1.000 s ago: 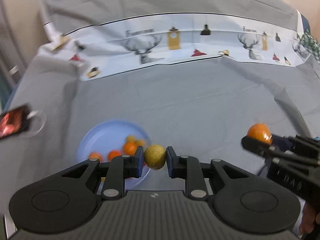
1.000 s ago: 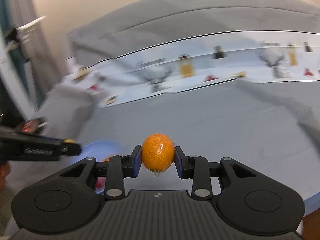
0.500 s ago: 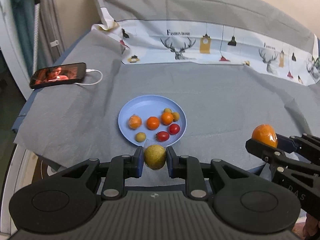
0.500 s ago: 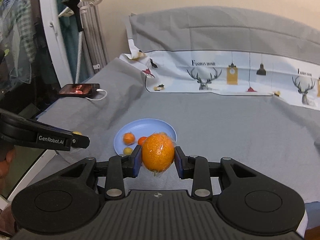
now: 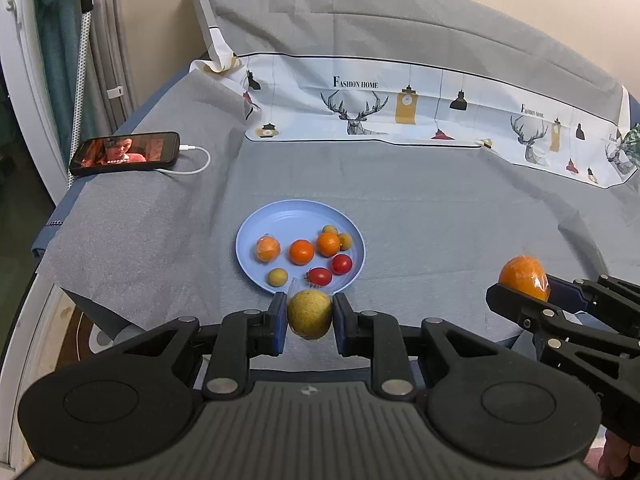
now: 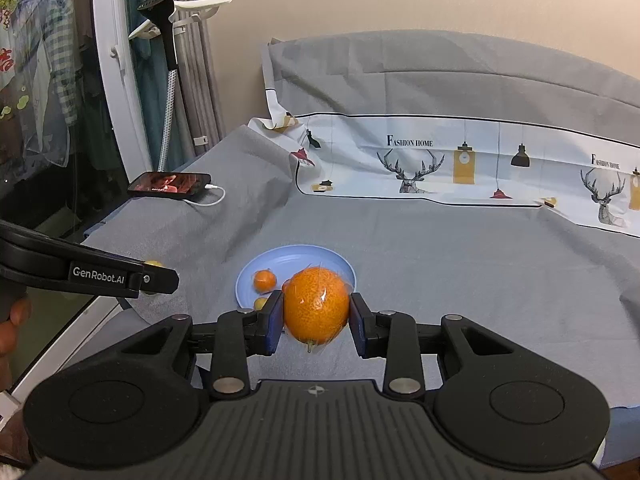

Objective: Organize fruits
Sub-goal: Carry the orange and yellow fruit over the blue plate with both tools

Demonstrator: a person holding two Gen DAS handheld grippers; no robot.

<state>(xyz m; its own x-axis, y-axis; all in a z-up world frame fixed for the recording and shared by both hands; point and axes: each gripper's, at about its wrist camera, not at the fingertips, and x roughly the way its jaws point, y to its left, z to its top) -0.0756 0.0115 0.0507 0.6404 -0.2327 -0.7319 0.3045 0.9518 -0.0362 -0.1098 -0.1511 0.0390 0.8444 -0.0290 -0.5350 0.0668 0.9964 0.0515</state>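
Observation:
My left gripper [image 5: 310, 316] is shut on a yellow-green round fruit [image 5: 309, 314], held above the near rim of a light blue plate [image 5: 256, 232]. The plate lies on the grey bed cover and holds several small fruits: oranges [image 5: 301, 251], red tomatoes [image 5: 341, 264] and small yellow ones [image 5: 277, 277]. My right gripper [image 6: 316, 312] is shut on a plastic-wrapped orange [image 6: 316, 309], held in the air nearer than the plate [image 6: 296, 260]. In the left wrist view the right gripper and its orange [image 5: 522, 273] are at the right, off the plate.
A phone [image 5: 125, 153] with a lit screen and white cable lies at the bed's far left corner. A white printed cloth [image 5: 400, 108] runs along the back. The bed's left edge drops beside a window frame [image 6: 116, 92] and curtains.
Both grippers pulled back and up from the plate, each still holding its fruit. The view steadied and the whole plate and the phone came into sight.

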